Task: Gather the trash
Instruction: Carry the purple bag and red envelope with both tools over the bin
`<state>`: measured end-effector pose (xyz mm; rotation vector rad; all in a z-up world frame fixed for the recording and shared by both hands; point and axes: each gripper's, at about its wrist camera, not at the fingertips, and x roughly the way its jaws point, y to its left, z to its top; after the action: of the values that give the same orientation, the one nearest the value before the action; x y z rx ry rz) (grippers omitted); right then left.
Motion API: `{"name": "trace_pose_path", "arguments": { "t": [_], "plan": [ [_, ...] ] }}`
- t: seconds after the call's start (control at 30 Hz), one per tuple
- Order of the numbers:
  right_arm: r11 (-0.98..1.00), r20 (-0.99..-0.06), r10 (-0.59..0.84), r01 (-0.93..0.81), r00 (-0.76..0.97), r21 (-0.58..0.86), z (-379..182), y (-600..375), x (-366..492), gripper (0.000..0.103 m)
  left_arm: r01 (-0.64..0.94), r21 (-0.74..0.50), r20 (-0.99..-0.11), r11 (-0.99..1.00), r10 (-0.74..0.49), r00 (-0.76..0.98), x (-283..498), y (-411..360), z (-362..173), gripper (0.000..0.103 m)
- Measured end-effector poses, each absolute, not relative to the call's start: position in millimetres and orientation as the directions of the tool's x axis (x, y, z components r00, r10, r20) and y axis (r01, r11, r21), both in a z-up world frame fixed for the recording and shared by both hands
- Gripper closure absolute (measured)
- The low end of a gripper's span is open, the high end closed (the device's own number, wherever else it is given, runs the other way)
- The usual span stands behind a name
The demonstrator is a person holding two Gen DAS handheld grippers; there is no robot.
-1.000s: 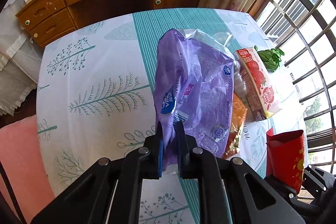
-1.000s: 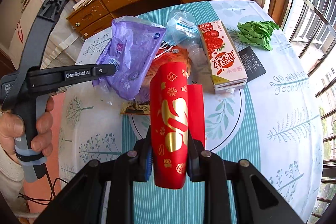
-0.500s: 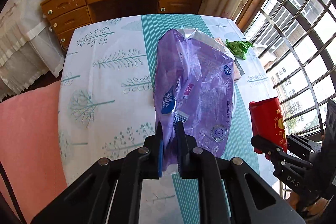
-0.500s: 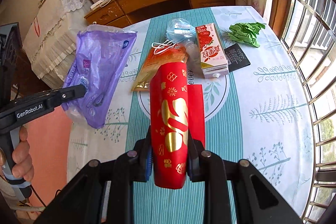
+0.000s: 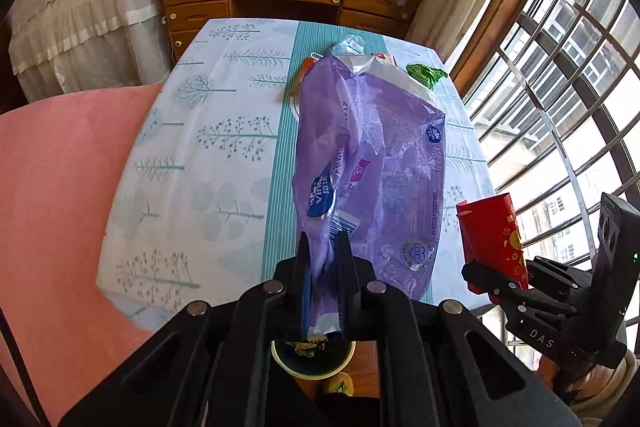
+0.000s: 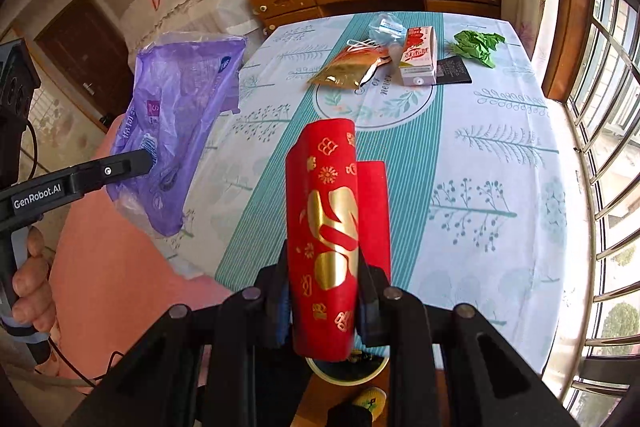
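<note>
- Purple plastic wrapper (image 5: 372,163): thin, crinkled, half see-through film with a torn silvery top edge; pinched at its lower end in the jaws of the left gripper (image 5: 323,267), held up over the near part of the bench (image 5: 192,163).
- Print on the film: a blue oval logo, the word "Deluxe", a small pink "S" tag, a barcode and a round embossed seal; finer text too small to read.
- Red envelope (image 6: 324,239): stiff glossy paper bowed into a curved tube, gold ornaments and one large gold character; clamped between the jaws of the right gripper (image 6: 322,299), also over the near part of the bench, a red flap showing behind it.
- Far end of the bench: orange-gold foil pouch (image 6: 348,67), clear crumpled plastic bottle (image 6: 386,27), white-and-red strawberry milk carton (image 6: 418,57) with red Chinese characters, flat black card (image 6: 454,71) with unreadable print, crumpled green paper (image 6: 478,45).
- Bench cloth: white with teal stripes and tree prints; the word "never" legible in a ring at its centre.
- Gripper bodies: matte black, marked "GenRobot.AI" and "DAS".
- Below the near edge of the bench: a round bin (image 6: 348,371), mostly hidden by gripper frames; contents hard to make out.
- Hand (image 6: 34,291) cut off at the picture edge.
</note>
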<state>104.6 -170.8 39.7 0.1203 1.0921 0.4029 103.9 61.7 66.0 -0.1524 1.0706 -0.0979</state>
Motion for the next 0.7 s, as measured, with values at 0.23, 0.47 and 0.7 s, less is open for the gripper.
{"name": "trace_pose_path", "arguments": {
  "t": [0.23,0.47,0.7],
  "plan": [
    [0.887,-0.835,0.446,-0.282,0.322,0.365,31.4,-176.0,52.6,0.078,-0.012,-0.125,-0.901,0.992,-0.108,0.421,26.1,41.3,63.3,0.095],
    [0.870,-0.828,0.485,-0.249,0.281,0.425,14.1,-168.6,16.7,0.078,0.024,-0.086,-0.930,0.996,-0.089,0.358,-12.6,36.0,53.8,0.095],
    [0.900,-0.868,0.432,-0.182,0.245,0.396,-27.1,-158.0,-9.5,0.078,0.090,-0.098,-0.954,0.991,-0.120,0.275,-28.6,36.7,10.3,0.095]
  ]
}}
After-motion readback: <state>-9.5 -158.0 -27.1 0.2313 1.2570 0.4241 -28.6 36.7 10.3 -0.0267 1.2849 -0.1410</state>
